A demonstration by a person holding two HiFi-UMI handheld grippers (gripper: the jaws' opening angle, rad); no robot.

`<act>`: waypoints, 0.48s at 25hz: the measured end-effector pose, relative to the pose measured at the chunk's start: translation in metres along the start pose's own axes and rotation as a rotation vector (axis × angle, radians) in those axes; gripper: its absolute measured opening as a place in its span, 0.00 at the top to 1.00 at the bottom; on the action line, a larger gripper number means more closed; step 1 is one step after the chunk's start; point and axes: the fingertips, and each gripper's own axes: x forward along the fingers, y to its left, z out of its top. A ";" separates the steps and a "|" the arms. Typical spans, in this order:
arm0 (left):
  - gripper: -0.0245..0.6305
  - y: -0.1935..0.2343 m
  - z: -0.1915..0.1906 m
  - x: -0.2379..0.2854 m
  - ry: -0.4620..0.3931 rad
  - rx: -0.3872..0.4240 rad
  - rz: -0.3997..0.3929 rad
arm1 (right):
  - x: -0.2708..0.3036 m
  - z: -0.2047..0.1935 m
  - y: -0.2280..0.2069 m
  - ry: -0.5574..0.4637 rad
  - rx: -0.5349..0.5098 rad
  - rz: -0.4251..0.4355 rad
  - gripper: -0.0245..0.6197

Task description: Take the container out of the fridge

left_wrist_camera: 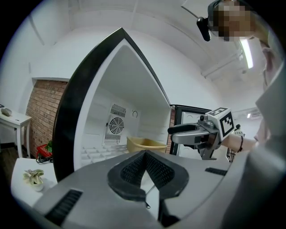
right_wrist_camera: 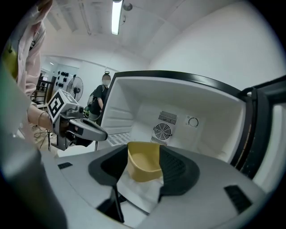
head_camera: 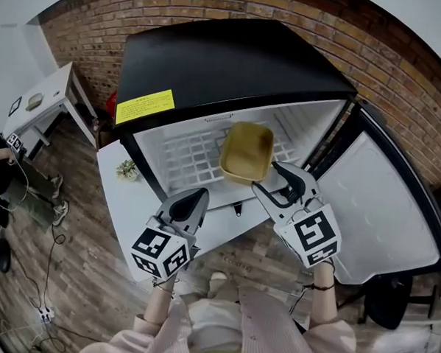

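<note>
On the fridge shelf (head_camera: 183, 157), the container (head_camera: 248, 150) lies front-to-back, room leftward; my right gripper (head_camera: 267, 177) gapes at its near end, left gripper (head_camera: 194, 205) clamped empty.

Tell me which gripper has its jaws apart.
The right gripper: its jaws stand apart, and the yellow container shows in the gap between them. The left gripper has its jaws together, with nothing between them.

At frame center, 1 fridge (head_camera: 234, 62) held 1 yellow container (head_camera: 246, 150); 2 grippers, the left gripper (head_camera: 202, 195) and the right gripper (head_camera: 265, 176), showed at lower center. 1 yellow label (head_camera: 144, 106) marked the upper left, with 1 potted plant (head_camera: 127, 170) and 1 white side table (head_camera: 44, 100) at left.
</note>
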 end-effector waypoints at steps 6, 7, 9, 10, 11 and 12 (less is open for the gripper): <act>0.98 0.000 -0.001 0.010 0.000 -0.004 0.011 | 0.015 -0.001 0.008 0.050 -0.052 0.133 0.64; 0.98 0.000 -0.002 0.010 0.001 -0.006 0.013 | 0.018 -0.002 0.010 0.065 -0.069 0.156 0.64; 0.98 -0.001 -0.004 0.011 0.005 -0.012 0.012 | 0.025 -0.006 0.014 0.101 -0.105 0.201 0.64; 0.98 -0.002 -0.005 0.012 0.008 -0.015 0.010 | 0.027 -0.009 0.017 0.121 -0.122 0.223 0.64; 0.98 -0.003 -0.006 0.013 0.011 -0.018 0.008 | 0.030 -0.011 0.019 0.141 -0.140 0.245 0.64; 0.98 -0.004 -0.007 0.013 0.015 -0.021 0.005 | 0.032 -0.013 0.022 0.160 -0.157 0.265 0.64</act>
